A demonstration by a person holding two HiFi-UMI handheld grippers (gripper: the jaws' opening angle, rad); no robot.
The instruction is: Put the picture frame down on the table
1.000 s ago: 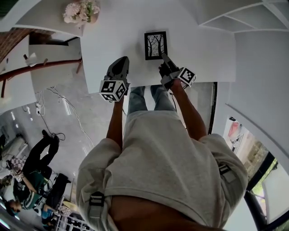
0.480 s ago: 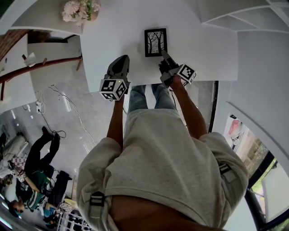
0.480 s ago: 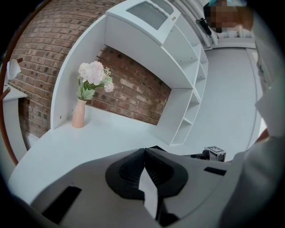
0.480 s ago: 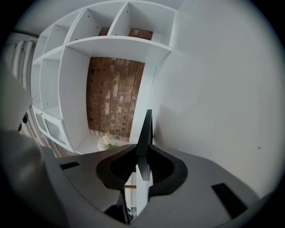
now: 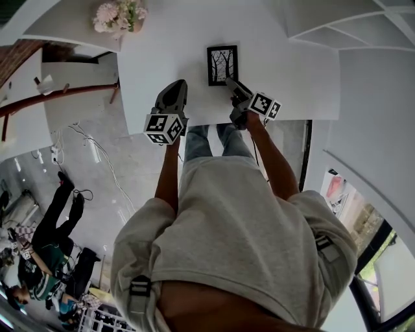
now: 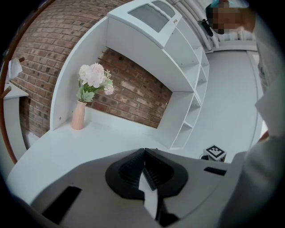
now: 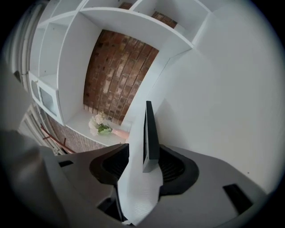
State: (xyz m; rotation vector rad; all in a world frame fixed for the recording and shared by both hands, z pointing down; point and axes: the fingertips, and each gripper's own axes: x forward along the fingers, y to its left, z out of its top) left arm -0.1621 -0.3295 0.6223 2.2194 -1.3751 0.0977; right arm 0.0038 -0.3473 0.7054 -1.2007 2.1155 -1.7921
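The picture frame, black with a tree print, lies face up on the white table. My right gripper is at its near right corner. In the right gripper view the frame shows edge-on between the jaws of that gripper. These jaws have just been opening, and a gap shows on each side of the frame, so the pads do not press on it. My left gripper hovers over the table's near edge to the left, shut and empty.
A pink vase of pale flowers stands on a ledge at the far left, also seen from the left gripper. White shelving and a brick wall rise behind. People and cables are on the floor at lower left.
My right gripper has turned a little at the frame's corner, its marker cube shifting. The frame and my left gripper stay where they were.
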